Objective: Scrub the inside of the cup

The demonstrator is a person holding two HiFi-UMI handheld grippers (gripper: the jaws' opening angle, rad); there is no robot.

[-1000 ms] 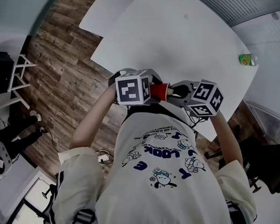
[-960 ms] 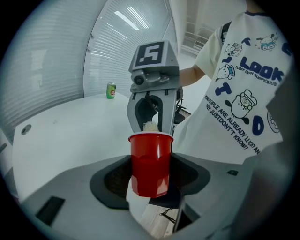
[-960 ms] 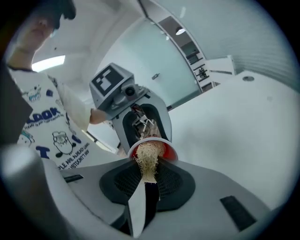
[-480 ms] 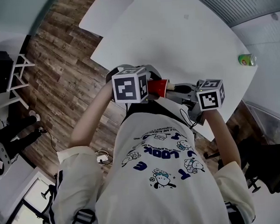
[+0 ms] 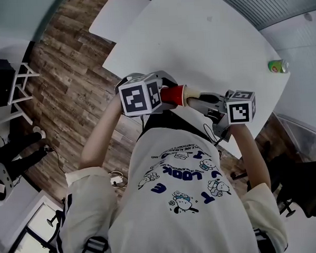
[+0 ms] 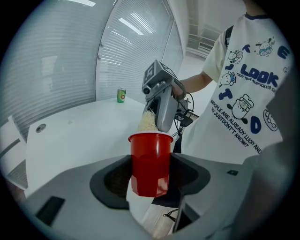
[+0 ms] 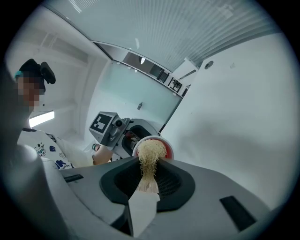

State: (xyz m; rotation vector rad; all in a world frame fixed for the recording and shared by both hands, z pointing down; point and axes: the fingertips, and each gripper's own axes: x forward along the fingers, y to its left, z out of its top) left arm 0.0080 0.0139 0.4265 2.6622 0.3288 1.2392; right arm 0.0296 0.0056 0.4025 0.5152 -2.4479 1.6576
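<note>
In the head view the red plastic cup [image 5: 173, 95] is held on its side above the near edge of the white table [image 5: 195, 36]. The left gripper [image 5: 165, 96] is at its base end, and its mouth is turned toward the right gripper [image 5: 199, 100]. In the left gripper view the jaws grasp the cup's lower wall from both sides, and the pale straw-coloured fibre scrubber [image 6: 146, 123] shows just past the far rim. In the right gripper view the jaws are clenched on the scrubber's flat stem and its tuft covers the cup's mouth; how deep it reaches I cannot tell. To scrub well, I would drive the tuft straight along the cup's axis to the bottom. Then roll the right wrist so the fibres sweep the whole wall, while the left grip stays firm without denting the thin plastic.
</note>
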